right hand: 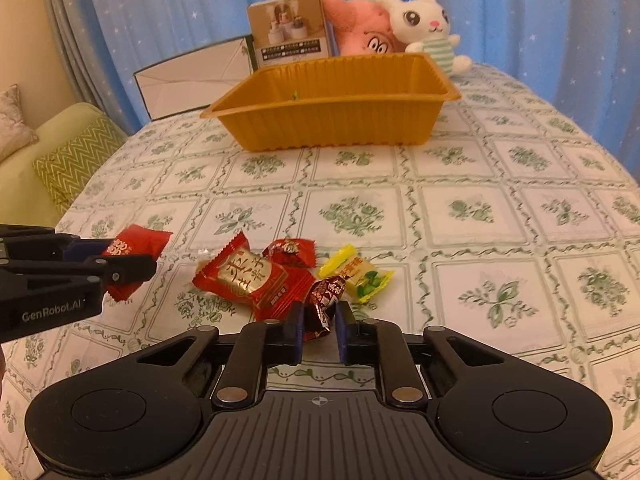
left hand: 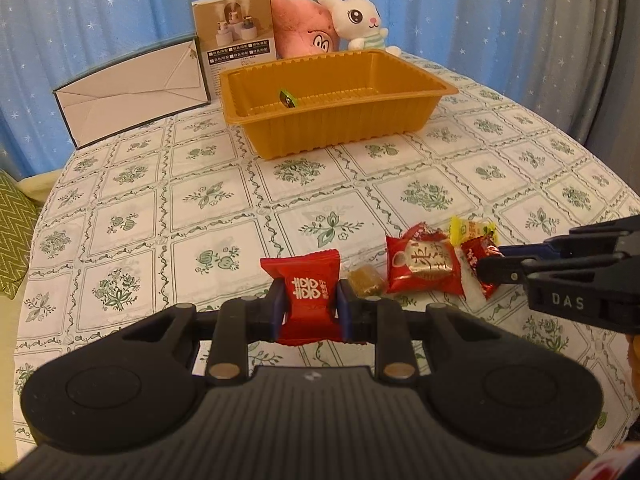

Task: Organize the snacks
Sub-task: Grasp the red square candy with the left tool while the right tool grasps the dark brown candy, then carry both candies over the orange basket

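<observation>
My left gripper [left hand: 310,302] is shut on a red candy packet [left hand: 306,286] with white characters, held just above the tablecloth; it also shows in the right wrist view [right hand: 134,250]. My right gripper [right hand: 319,330] is closed around a dark red foil candy [right hand: 322,300] at the near edge of the snack pile. The pile holds a large red-and-gold packet [right hand: 250,276], a small red candy [right hand: 294,250] and a yellow-green packet [right hand: 358,274]. A brown candy [left hand: 364,282] lies beside the left fingers. An orange tray [left hand: 340,92] at the back holds one small green candy [left hand: 287,98].
Behind the tray stand a product box [left hand: 234,28], a pink plush [left hand: 306,28], a white rabbit plush [left hand: 360,16] and an open cardboard box [left hand: 132,92]. A green patterned cushion [right hand: 76,156] sits on a sofa off the table's left. Blue star curtains hang behind.
</observation>
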`<state>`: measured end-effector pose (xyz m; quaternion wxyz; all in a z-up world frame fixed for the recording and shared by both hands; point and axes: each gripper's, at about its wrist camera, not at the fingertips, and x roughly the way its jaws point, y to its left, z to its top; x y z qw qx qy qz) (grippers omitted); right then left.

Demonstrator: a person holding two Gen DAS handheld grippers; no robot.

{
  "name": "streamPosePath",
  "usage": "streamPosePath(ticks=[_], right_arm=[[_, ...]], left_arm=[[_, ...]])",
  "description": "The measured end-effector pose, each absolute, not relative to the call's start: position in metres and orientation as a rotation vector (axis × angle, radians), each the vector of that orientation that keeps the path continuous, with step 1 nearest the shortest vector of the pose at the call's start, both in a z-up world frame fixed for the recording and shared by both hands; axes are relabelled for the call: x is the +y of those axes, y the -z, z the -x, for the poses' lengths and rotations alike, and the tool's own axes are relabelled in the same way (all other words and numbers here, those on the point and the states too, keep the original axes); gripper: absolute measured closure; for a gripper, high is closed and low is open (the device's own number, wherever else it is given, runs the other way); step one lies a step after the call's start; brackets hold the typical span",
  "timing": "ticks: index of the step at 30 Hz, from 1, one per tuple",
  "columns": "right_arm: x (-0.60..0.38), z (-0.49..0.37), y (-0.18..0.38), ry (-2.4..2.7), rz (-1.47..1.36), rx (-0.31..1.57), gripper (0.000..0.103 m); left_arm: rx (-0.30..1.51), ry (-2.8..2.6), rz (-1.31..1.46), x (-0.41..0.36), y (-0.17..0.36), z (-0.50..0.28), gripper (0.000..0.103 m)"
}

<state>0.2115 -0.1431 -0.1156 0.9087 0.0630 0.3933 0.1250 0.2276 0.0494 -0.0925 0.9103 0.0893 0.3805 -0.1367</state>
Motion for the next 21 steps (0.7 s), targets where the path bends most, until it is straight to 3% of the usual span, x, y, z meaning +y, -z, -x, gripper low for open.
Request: streamPosePath(ticks=[21], right_arm=[[-0.166,-0.238,0.03,-0.227,-0.092,0.561,0.087]], left_arm=[[0.638,0.294,-0.078,0.016,0.032,-0.28,0.079]])
